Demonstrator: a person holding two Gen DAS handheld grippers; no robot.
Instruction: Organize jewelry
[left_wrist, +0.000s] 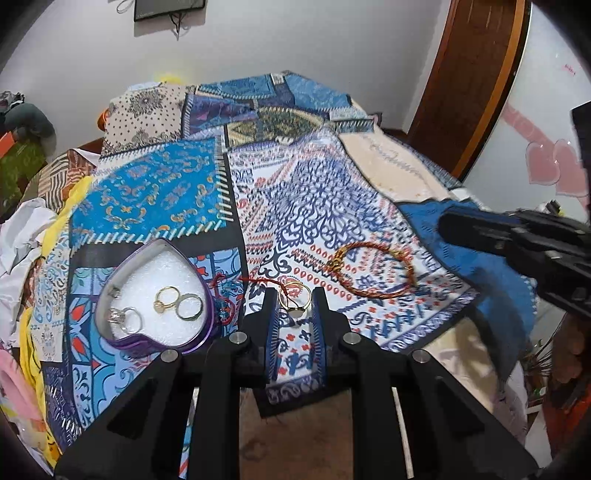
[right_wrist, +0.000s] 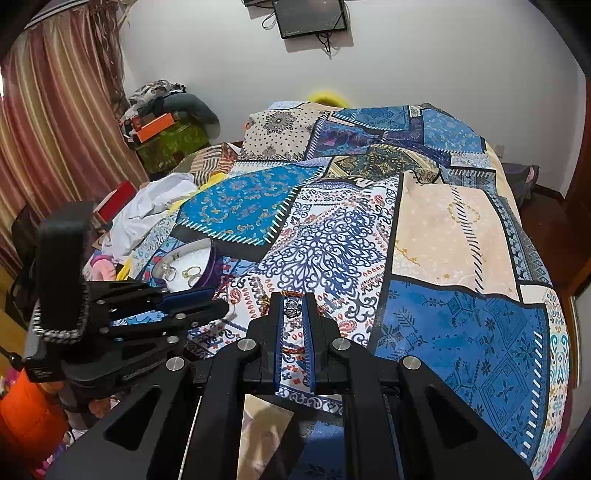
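A purple heart-shaped box (left_wrist: 122, 341) with white foam holds several rings (left_wrist: 168, 299) on the patterned bedspread; it also shows in the right wrist view (right_wrist: 212, 267). My left gripper (left_wrist: 294, 295) is open around a gold ring (left_wrist: 293, 301) lying on the cloth, fingers either side of it. A red-and-gold braided bracelet (left_wrist: 373, 267) lies to the right, and a red cord (left_wrist: 225, 295) lies beside the box. My right gripper (right_wrist: 293, 306) is nearly closed on a small silver ring (right_wrist: 291, 307) and held over the bracelet.
The patchwork bedspread (right_wrist: 461, 332) covers the bed. Crumpled white cloth (right_wrist: 155, 206) and clutter lie at the left edge. A pile of boxes and clothes (right_wrist: 162, 125) stands by the curtain (right_wrist: 55, 129). A wooden door frame (left_wrist: 469, 85) is at the right.
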